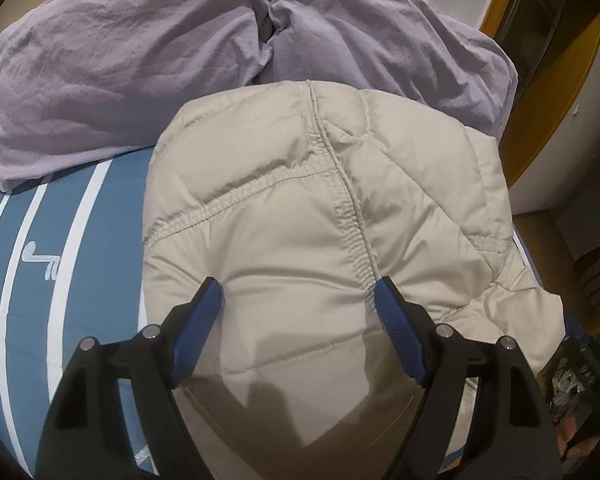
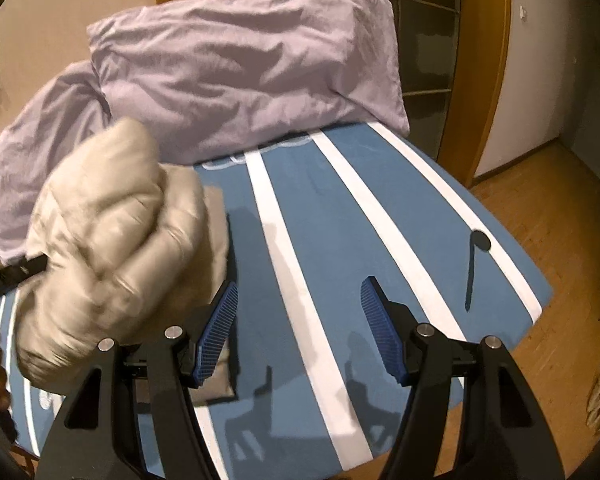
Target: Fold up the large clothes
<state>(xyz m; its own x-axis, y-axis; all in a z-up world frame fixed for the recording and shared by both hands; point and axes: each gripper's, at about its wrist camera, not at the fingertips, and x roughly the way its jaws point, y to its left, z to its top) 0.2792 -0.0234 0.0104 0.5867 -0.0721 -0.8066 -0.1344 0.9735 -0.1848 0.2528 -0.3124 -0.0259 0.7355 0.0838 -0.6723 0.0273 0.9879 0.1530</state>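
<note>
A: Item one, far left of the left wrist view: the blue mattress with white stripes (image 1: 72, 248) is showing beside the garment. Behind it the lilac pillows (image 1: 112, 68) are sitting against the head of the bed.

B: Item two, centre: the beige padded jacket (image 1: 300, 208) is lying bunched on the mattress, seams and quilting uppermost. The left gripper (image 1: 298, 292) is hovering over it with its jaws spread apart, gripping nothing; whether the tips are touching the cloth I cannot tell.

A: Progress, as a judgement: the jacket is looking gathered into a compact bundle, so some folding appears done. Whether the sleeves are tucked is hidden. Squaring up and final flattening are probably remaining.

B: Right wrist view, left side: the same beige padded jacket (image 2: 112, 240) is appearing blurred and puffed up, with a black bar of the other tool poking out at its left edge.

A: Centre: the right gripper (image 2: 298, 292) is standing released, empty, over bare mattress just beside the jacket.

B: Right side, seen in this view only: a dark strap with a round end (image 2: 474, 264) is lying on the mattress, and beyond the bed edge the wooden floor (image 2: 540, 216) and a glazed door (image 2: 424, 44). The stitching detail is showing only in the left view.
</note>
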